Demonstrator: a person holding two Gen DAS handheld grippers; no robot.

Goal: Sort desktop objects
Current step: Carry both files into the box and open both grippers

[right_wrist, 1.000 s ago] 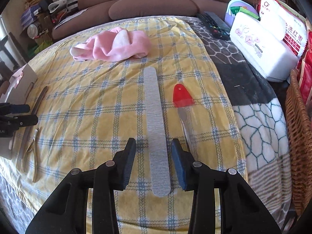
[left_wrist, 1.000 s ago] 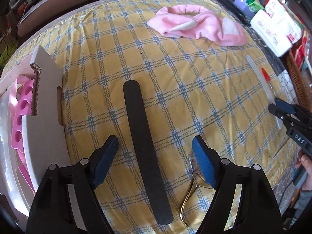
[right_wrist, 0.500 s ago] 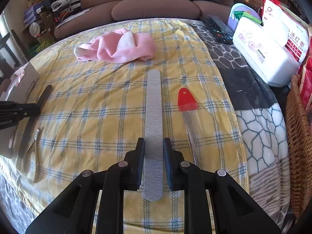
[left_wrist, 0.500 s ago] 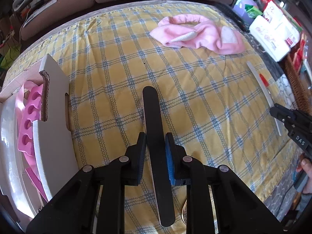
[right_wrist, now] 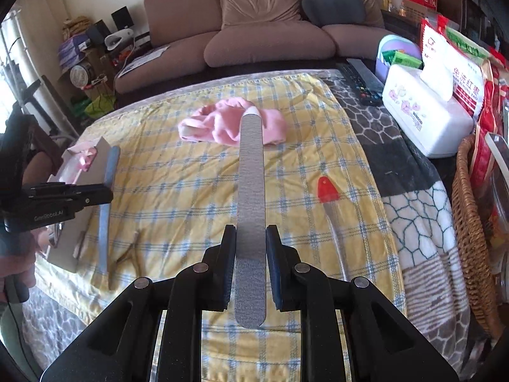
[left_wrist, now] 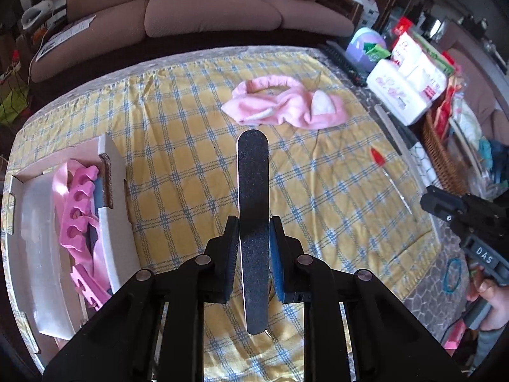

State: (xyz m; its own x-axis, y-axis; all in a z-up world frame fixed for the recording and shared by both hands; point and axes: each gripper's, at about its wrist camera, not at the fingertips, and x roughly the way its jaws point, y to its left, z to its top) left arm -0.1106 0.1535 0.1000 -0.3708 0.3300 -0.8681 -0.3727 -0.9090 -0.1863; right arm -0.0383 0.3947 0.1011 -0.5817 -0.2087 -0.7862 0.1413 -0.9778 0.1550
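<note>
My left gripper (left_wrist: pixel 253 248) is shut on a black nail file (left_wrist: pixel 253 191) and holds it raised above the yellow checked cloth (left_wrist: pixel 178 133). My right gripper (right_wrist: pixel 251 254) is shut on a grey nail file (right_wrist: pixel 250 184), also raised off the cloth. A red-handled metal file (right_wrist: pixel 329 200) lies on the cloth right of it. A white cardboard box (left_wrist: pixel 111 210) at the left holds pink toe separators (left_wrist: pixel 76 203). Gold nippers (right_wrist: pixel 132 251) lie near the cloth's front left edge.
A pink headband (left_wrist: pixel 286 108) lies at the far middle of the cloth. A white tissue box (right_wrist: pixel 426 117), snack bags and a wicker basket (right_wrist: pixel 470 222) crowd the right side. A remote (right_wrist: pixel 359 82) lies on the grey blanket. A brown sofa (right_wrist: pixel 254 31) stands behind.
Both grippers closed on their nail files and lifted them off the cloth; both views now sit higher above the table.
</note>
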